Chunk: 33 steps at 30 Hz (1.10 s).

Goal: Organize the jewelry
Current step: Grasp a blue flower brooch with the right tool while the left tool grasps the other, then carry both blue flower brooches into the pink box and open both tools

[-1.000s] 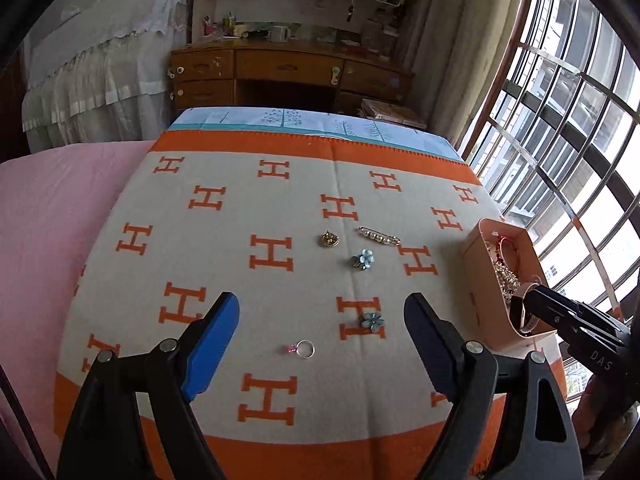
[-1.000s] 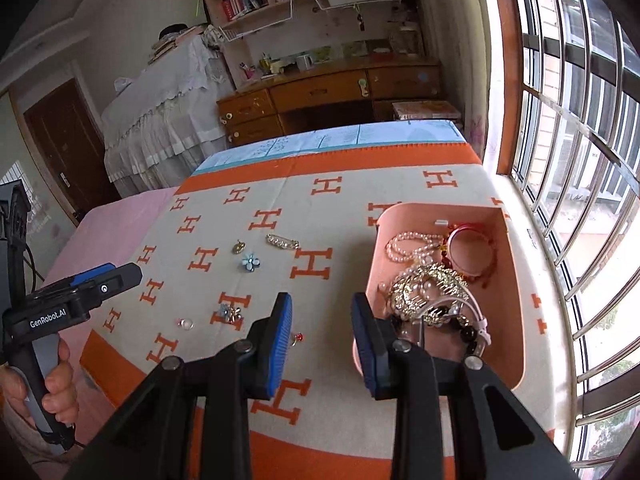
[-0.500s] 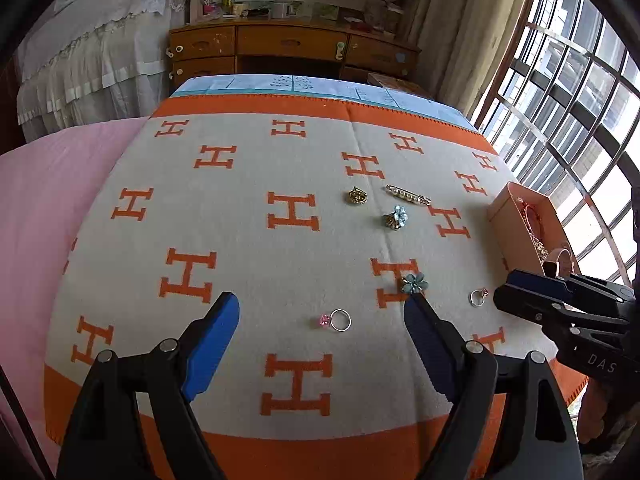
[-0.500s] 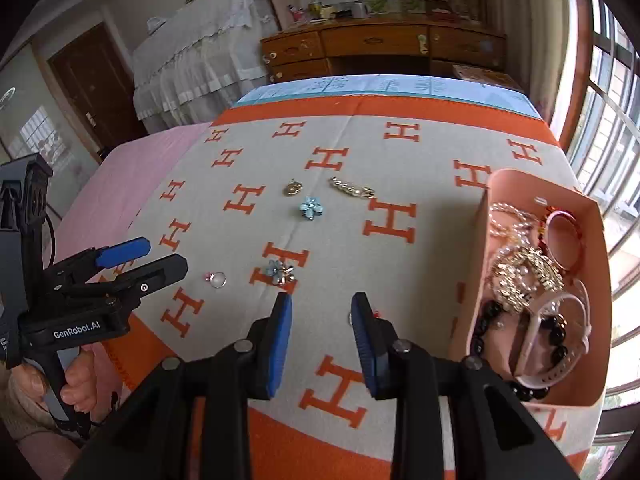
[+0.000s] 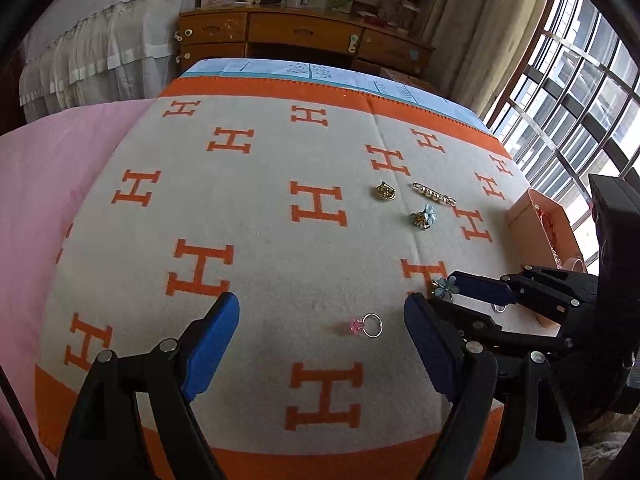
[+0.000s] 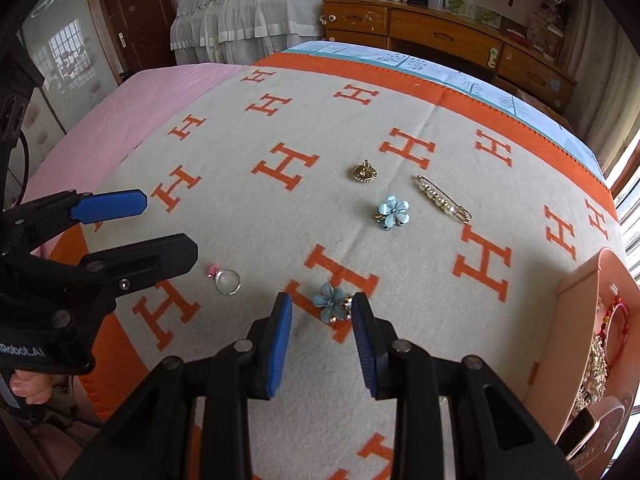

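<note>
Loose jewelry lies on a cream blanket with orange H marks. A silver ring with a pink stone lies just ahead of my open left gripper, between its fingers. My open right gripper has its fingers on either side of a blue flower brooch, not touching it. Farther off lie a second blue flower brooch, a gold charm and a pearl pin. The pink jewelry box stands at the right, holding bracelets.
Another small ring shows behind the right gripper in the left wrist view. The blanket's orange front edge is close. A wooden dresser and white-draped furniture stand beyond the bed. Windows line the right side.
Both grippers moved forward and lower toward the blanket. The right gripper swung left from the box to straddle the near blue flower brooch. The left gripper closed in on the pink-stone ring.
</note>
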Motion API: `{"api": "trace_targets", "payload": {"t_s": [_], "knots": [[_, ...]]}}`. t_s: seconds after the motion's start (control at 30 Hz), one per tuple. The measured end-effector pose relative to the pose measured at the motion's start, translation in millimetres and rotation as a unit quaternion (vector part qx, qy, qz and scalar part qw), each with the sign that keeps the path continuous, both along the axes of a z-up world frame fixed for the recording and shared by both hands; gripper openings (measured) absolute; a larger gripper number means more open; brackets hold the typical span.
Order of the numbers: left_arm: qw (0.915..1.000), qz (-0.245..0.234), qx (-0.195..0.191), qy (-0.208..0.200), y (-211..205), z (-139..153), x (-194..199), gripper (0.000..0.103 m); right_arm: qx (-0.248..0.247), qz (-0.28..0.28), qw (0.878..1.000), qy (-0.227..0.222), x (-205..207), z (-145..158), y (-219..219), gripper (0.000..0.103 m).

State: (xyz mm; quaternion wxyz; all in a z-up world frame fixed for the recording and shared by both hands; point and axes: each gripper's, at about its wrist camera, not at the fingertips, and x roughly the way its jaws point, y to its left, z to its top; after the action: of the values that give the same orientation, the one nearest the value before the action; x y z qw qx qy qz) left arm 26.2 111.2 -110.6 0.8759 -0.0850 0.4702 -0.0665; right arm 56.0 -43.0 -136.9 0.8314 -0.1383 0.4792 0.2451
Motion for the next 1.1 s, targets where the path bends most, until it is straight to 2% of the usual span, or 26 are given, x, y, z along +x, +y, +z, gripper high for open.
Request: {"api": "trace_targets", "payload": {"t_s": [0.1,0.2,0.37,0.57,0.63,0.8,0.87,0.93,1.1], "knots": [[1.0000,-0.003,0.001,0.002,-0.4,-1.3,3.1,0.083,-0.008,0.004,1.000,-0.010,-0.8,-3.1,1.6,0.031],[1.0000,-0.008,0.005,0.001,-4.2,-1.2,7.8,0.083,-0.011,-0.002,1.000,-0.018,-1.4,-4.0,-1.7,0.020],[0.9995,-0.028,0.012,-0.003,-18.9,1.9,20.9,0.083,0.035,-0.034,0.999,0.002,5.4,-0.3,-22.5,0.018],[0.9977,-0.059,0.032,-0.008,-52.6,2.1,46.1,0.082,0.089,-0.102,0.990,-0.032,8.0,25.3,-65.5,0.018],[0.9966,-0.069,0.043,-0.012,-65.8,1.0,53.8,0.077,0.108,-0.121,0.985,-0.052,4.9,38.7,-81.3,0.018],[0.9939,-0.090,0.064,-0.007,-96.3,-8.5,72.2,0.055,0.145,-0.146,0.975,-0.088,-5.4,63.3,-115.3,0.018],[0.9935,-0.092,0.067,-0.002,-104.2,-12.2,77.4,0.054,0.151,-0.150,0.972,-0.096,-8.5,67.1,-124.5,0.018],[0.9931,-0.093,0.071,0.000,-110.5,-14.3,81.3,0.048,0.155,-0.154,0.971,-0.101,-10.6,68.1,-132.4,0.018],[0.9917,-0.093,0.089,0.006,-123.3,-18.7,88.7,0.027,0.162,-0.169,0.968,-0.094,-9.9,65.3,-153.2,0.018]]}}
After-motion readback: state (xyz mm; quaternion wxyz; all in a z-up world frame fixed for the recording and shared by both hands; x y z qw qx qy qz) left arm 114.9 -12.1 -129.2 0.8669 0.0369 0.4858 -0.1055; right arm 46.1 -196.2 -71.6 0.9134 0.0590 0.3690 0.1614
